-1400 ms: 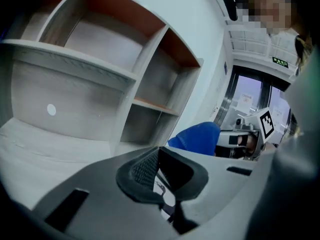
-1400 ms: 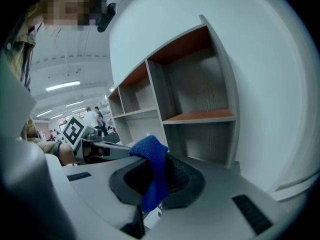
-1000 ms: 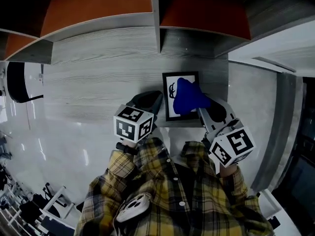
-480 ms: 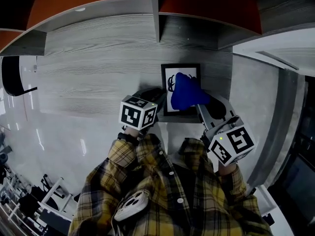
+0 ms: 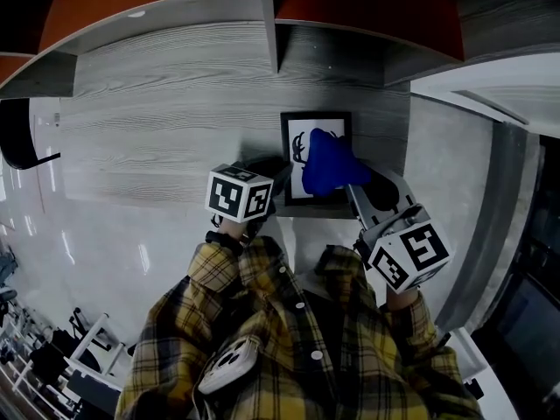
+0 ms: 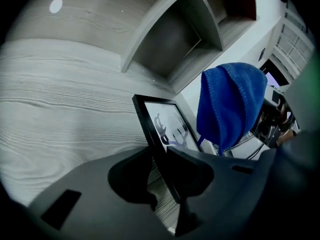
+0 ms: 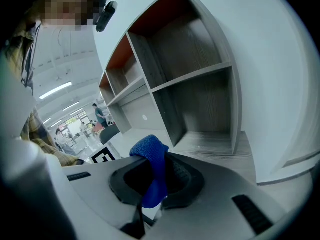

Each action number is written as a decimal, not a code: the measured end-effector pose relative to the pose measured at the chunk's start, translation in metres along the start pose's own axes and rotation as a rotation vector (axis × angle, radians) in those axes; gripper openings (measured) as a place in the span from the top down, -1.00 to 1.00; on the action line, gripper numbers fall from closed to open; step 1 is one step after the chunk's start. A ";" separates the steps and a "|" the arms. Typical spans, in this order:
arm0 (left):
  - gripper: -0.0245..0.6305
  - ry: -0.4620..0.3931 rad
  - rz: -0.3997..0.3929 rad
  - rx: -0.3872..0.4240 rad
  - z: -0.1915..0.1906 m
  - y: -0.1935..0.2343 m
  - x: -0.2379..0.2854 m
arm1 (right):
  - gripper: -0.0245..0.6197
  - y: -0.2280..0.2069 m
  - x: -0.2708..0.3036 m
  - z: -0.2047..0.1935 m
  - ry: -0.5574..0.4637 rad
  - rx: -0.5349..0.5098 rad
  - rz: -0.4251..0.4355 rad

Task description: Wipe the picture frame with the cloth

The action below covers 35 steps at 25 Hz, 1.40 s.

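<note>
cloth: solid blue.
frame: black border; white picture with a dark antler-like figure.
counter: pale grey wood grain.
shelf backs: orange-red.
shirt: yellow and dark plaid.
cubes: white, black square markers.
left tongs: dark grey.
right tongs: light grey.

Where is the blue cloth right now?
Head view, right of centre: the blue cloth is clamped in the right hand-held gripper, over the picture frame's right half.
</note>
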<state>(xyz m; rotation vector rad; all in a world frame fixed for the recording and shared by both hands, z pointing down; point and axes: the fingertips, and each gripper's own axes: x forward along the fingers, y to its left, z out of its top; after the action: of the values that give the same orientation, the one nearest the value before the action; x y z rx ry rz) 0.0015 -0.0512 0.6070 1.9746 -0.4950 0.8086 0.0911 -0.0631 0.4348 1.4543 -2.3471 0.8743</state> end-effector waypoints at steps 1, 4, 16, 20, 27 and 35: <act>0.64 -0.007 -0.011 -0.013 0.000 0.000 0.001 | 0.80 0.000 0.001 0.000 0.001 -0.001 0.001; 0.67 -0.025 -0.031 -0.051 0.000 0.000 0.001 | 0.80 0.001 0.007 0.001 0.006 -0.012 0.010; 0.67 -0.021 -0.016 -0.048 0.000 -0.002 0.002 | 0.80 0.010 0.109 -0.044 0.257 -0.183 0.053; 0.67 -0.032 -0.009 -0.054 0.000 0.000 0.002 | 0.80 0.007 0.144 -0.076 0.364 -0.218 0.063; 0.67 -0.050 -0.008 -0.064 0.000 0.002 -0.001 | 0.80 0.004 0.160 -0.096 0.419 -0.419 0.028; 0.67 -0.046 -0.006 -0.091 0.000 0.002 0.001 | 0.80 -0.024 0.153 -0.098 0.420 -0.535 -0.077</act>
<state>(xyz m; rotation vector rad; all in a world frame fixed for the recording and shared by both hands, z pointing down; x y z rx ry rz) 0.0010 -0.0523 0.6085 1.9136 -0.5431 0.7259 0.0295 -0.1230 0.5967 1.0163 -1.9832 0.4232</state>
